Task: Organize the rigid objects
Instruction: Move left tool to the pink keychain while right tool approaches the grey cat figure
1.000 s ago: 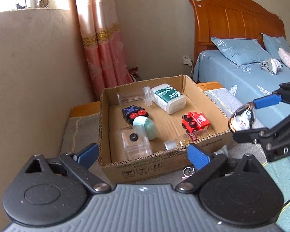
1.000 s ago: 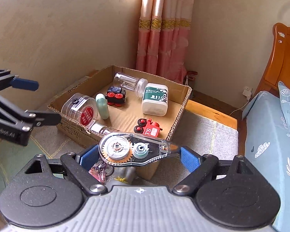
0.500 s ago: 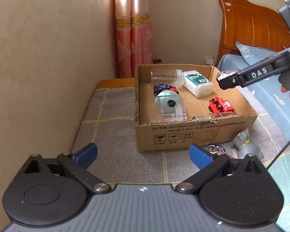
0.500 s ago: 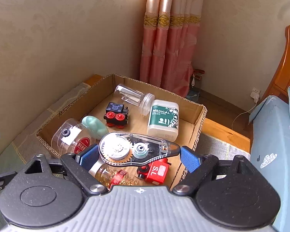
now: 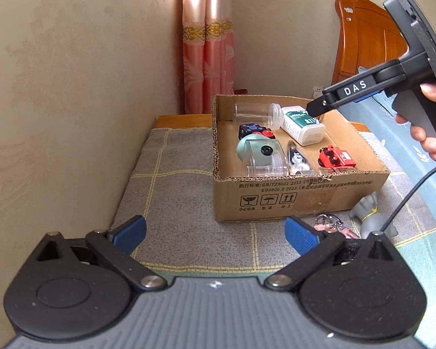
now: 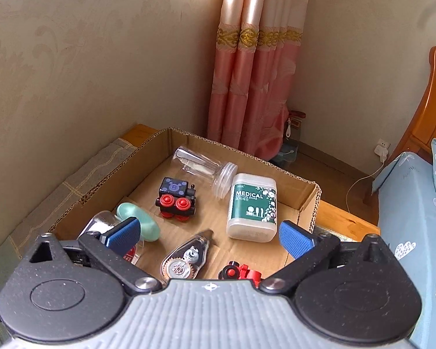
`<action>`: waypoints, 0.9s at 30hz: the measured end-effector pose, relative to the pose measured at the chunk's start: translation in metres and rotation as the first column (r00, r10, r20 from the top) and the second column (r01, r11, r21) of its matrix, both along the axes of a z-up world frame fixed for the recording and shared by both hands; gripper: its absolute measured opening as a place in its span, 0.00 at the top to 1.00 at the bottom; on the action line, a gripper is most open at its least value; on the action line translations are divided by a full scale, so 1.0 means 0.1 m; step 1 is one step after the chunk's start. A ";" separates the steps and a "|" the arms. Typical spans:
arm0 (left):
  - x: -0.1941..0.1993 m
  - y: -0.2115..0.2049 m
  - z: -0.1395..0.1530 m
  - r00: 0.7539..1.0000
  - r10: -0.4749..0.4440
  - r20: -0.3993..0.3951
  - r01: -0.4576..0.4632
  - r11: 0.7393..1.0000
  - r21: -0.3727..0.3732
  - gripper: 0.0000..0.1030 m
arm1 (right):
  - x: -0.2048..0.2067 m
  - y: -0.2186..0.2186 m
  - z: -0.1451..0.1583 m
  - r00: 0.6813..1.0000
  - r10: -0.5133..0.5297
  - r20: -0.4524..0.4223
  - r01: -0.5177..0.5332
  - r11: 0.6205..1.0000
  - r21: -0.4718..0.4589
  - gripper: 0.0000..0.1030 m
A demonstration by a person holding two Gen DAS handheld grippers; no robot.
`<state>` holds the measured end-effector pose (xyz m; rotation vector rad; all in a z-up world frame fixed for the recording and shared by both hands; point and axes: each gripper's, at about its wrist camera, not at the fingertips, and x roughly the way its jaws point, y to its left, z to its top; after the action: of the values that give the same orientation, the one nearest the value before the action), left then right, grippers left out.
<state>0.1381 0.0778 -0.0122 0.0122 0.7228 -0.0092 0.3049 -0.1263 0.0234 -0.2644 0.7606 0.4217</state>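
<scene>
A cardboard box (image 5: pixel 299 200) (image 6: pixel 305 192) holds a clear jar (image 6: pixel 203 168), a green-and-white cotton swab box (image 6: pixel 253 206), a black toy train (image 6: pixel 175 197), a red toy train (image 6: pixel 241 272), a mint-lidded clear container (image 6: pixel 136 225) and a correction tape dispenser (image 6: pixel 186 257). My right gripper (image 6: pixel 209 234) is open and empty, hovering above the box over the tape dispenser. My left gripper (image 5: pixel 215 231) is open and empty, low over the grey mat in front of the box. The right gripper's arm (image 5: pixel 360 87) shows above the box in the left wrist view.
A keyring (image 5: pixel 331 224) and a grey elephant figure (image 5: pixel 372 215) lie on the grey checked mat (image 5: pixel 174 180) by the box's front right corner. A beige wall stands to the left, pink curtains (image 6: pixel 255 87) behind, and a bed with blue sheets (image 6: pixel 412 218) to the right.
My right gripper opened and let go of the correction tape dispenser, which now lies in the box. My left gripper drew back from the box.
</scene>
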 end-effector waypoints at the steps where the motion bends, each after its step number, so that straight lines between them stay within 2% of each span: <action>1: -0.01 -0.01 0.00 1.000 -0.004 0.000 0.004 1.000 0.002 0.02 | -0.03 -0.01 -0.01 1.000 0.000 0.001 0.000 1.000 -0.002 0.00; 18: -0.04 -0.11 0.01 1.000 -0.024 -0.011 0.024 1.000 0.004 0.02 | -0.44 -0.25 -0.04 1.000 -0.024 0.006 0.024 0.999 0.044 0.00; 27: -0.05 -0.10 -0.02 0.999 -0.023 -0.027 0.023 1.000 -0.005 0.02 | -0.77 -0.38 -0.20 0.996 -0.083 0.017 0.082 0.995 0.058 0.00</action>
<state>0.1332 0.0677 -0.0142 0.0163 0.7496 -0.0325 0.2279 -0.1643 0.0037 -0.1826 0.7368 0.3616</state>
